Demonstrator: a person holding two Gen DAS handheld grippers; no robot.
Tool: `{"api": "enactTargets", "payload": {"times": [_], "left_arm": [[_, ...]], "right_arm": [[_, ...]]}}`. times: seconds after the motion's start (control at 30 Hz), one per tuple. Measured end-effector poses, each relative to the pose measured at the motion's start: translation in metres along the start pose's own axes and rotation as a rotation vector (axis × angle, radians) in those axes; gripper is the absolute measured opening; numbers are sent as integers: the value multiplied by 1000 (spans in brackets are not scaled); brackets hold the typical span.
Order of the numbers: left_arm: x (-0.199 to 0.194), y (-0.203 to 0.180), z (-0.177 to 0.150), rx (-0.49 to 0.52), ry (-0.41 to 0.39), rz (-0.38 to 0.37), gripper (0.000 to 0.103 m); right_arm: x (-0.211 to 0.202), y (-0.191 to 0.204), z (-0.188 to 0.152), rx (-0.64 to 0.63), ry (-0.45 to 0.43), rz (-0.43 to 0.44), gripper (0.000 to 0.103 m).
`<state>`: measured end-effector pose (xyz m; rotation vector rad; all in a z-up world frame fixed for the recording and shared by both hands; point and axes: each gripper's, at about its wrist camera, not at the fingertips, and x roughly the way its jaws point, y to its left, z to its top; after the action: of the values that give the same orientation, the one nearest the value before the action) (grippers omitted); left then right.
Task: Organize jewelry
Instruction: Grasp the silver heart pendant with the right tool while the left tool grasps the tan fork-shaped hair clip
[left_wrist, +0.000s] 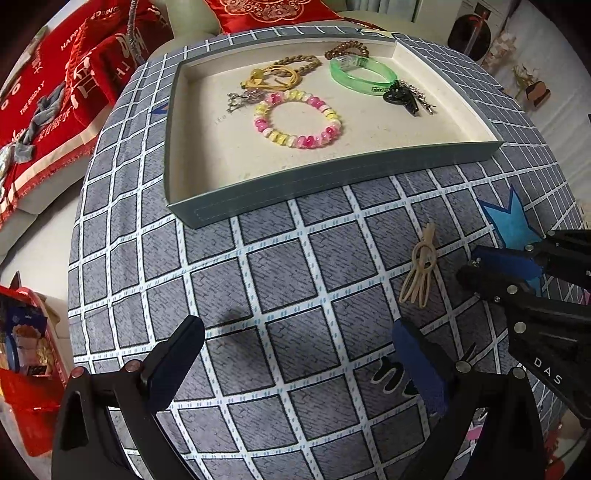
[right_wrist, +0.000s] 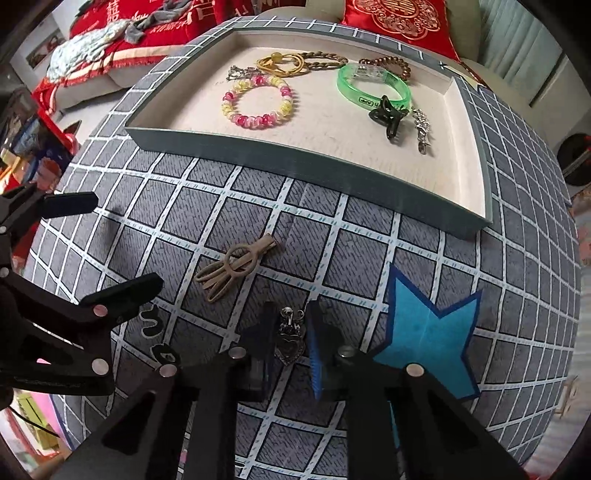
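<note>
Nearest, in the right wrist view: right gripper (right_wrist: 291, 343) pointing steeply down at the grey checked cloth (right_wrist: 332, 258), jaws drawn close around a small dark-silver heart-shaped metal charm (right_wrist: 290, 341), apparently pinching it, though pad contact on both sides cannot be confirmed. Charm low against the cloth, clasp end poking out past the fingertips.

Off to the side: left gripper (left_wrist: 291, 365) hanging over bare cloth, jaws spread wide, holding nothing.

A little further out: beige looped plastic hair clip (right_wrist: 236, 266) lying flat on the cloth, near both tools, touched by neither, not yet put away.

Beyond that: shallow grey-walled tray with a cream lining (right_wrist: 295, 162), already holding a pink-and-yellow beaded bracelet (right_wrist: 258, 101), a translucent green plastic bangle (right_wrist: 373, 86), a black claw clip (right_wrist: 388, 116), a yellow cord tie (right_wrist: 280, 62), brown braided bands and a silvery chain piece.

Risks, as judged from here: thin, smooth charm gripped near one edge, so likely to twist or slip out on lifting; dangling clasp liable to snag the cloth weave; low carry liable to knock the tray's near wall; careless drop liable to tangle with the chain piece.
</note>
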<state>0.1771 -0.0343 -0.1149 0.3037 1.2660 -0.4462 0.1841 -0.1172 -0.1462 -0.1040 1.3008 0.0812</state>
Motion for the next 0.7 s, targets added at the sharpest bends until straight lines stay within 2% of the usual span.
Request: {"api": "enactTargets", "payload": {"times": [0.27, 0.37, 0.57, 0.7], "left_arm": [[4, -16, 12, 36, -7, -51, 100], [4, -24, 18, 52, -13, -76, 92], [4, -33, 27, 69, -38, -128, 92], [9, -42, 33, 81, -37, -124, 92]], "right_arm": [[-1, -27, -1, 158, -6, 87, 17], [-2, -33, -1, 175, -2, 91, 17], [-4, -47, -6, 222, 0, 103, 17], [-17, -64, -21, 257, 1, 109, 17]]}}
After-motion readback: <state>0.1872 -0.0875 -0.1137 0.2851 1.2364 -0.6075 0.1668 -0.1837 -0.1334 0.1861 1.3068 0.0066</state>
